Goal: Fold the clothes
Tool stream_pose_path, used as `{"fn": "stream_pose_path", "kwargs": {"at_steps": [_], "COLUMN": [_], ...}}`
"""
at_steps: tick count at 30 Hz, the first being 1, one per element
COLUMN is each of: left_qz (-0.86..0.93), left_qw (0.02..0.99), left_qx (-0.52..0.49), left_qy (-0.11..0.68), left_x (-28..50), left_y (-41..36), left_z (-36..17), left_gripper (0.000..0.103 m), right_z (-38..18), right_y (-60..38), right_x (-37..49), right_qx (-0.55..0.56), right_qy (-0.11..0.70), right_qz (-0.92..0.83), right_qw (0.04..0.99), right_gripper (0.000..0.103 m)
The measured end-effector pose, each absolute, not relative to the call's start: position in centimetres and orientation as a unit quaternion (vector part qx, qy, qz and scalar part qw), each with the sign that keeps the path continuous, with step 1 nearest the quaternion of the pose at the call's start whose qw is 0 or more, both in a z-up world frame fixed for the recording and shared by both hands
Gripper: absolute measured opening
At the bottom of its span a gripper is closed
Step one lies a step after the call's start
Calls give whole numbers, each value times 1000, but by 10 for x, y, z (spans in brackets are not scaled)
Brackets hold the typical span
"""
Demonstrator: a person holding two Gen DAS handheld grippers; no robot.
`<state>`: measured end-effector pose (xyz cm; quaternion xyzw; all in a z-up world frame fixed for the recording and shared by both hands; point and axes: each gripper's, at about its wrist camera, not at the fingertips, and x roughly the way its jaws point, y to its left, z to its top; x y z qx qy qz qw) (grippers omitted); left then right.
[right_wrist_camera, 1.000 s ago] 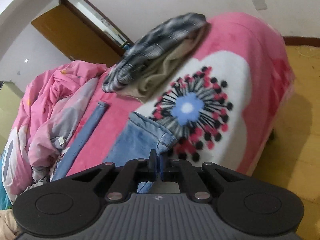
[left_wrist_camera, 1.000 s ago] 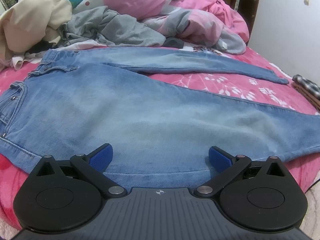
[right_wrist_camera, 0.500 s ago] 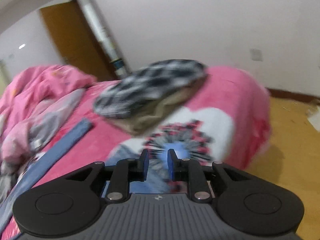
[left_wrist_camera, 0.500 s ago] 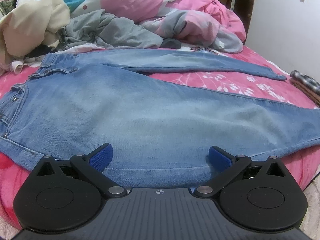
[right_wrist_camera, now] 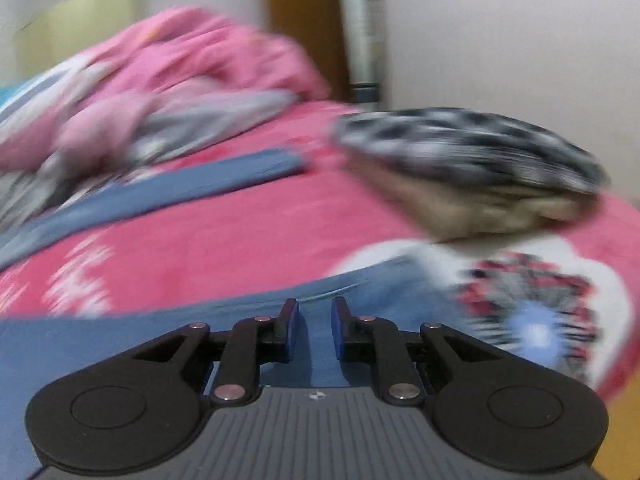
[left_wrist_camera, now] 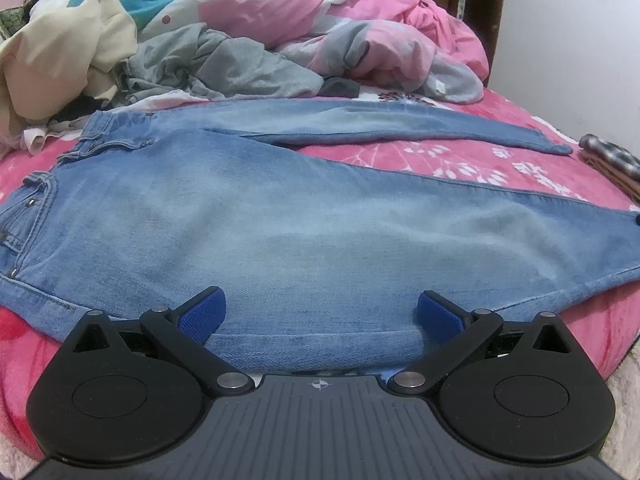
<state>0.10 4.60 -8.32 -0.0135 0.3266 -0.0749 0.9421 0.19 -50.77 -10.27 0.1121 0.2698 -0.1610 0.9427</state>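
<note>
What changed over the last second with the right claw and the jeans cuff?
The right claw let go of the jeans cuff it had pinched; its jaws now stand slightly apart with nothing pressed between them, and are closing a little. Its view rolled level and swung across, now over the near leg, motion-blurred. The left claw stayed wide open at the near hem; the jeans lie spread, and the folded plaid stack stays put.

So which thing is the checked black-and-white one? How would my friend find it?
Start at the pink bed cover. Past the far leg end of the jeans lies a folded stack. Its top piece is black-and-white checked, unlike the plain blue denim and the crumpled pink quilt.
</note>
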Motion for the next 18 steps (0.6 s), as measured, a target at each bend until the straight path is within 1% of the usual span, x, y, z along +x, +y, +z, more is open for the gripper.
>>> {"fn": "stream_pose_path", "kwargs": {"at_steps": [1, 2, 3, 4, 7, 9, 10, 13, 16, 18], "left_qz": [-76, -77, -78, -80, -83, -86, -88, -95, -98, -99], "left_qw": [943, 943, 944, 944, 945, 946, 947, 948, 949, 949], "left_qx": [-14, -15, -16, -16, -16, -17, -17, -17, -13, -10], "left_qy": [325, 323, 322, 320, 315, 311, 309, 304, 301, 299], "left_x": [1, 0, 0, -1, -3, -5, -6, -9, -12, -14], "left_y": [47, 47, 47, 48, 49, 50, 51, 54, 55, 55], "left_z": [-84, -84, -84, -85, -85, -86, -86, -87, -88, -89], "left_gripper": [103, 103, 103, 103, 103, 103, 103, 103, 103, 103], "right_z": [-102, -102, -101, -100, -92, -84, -77, -54, -39, -37], "right_y": [-522, -536, -547, -552, -547, -539, -528, -481, -412, -358], "right_x": [0, -3, -4, -6, -12, -22, -27, -34, -30, -25], "right_qx": [132, 152, 177, 190, 162, 198, 211, 204, 155, 93], "right_qy": [262, 255, 251, 244, 239, 225, 216, 204, 236, 263], "right_qz": [-183, -203, -207, -226, -319, -307, -286, -200, -68, 18], "right_qw": [938, 933, 929, 924, 903, 903, 910, 936, 957, 960], "right_gripper": [13, 4, 1, 7, 7, 7, 7, 8, 10, 12]}}
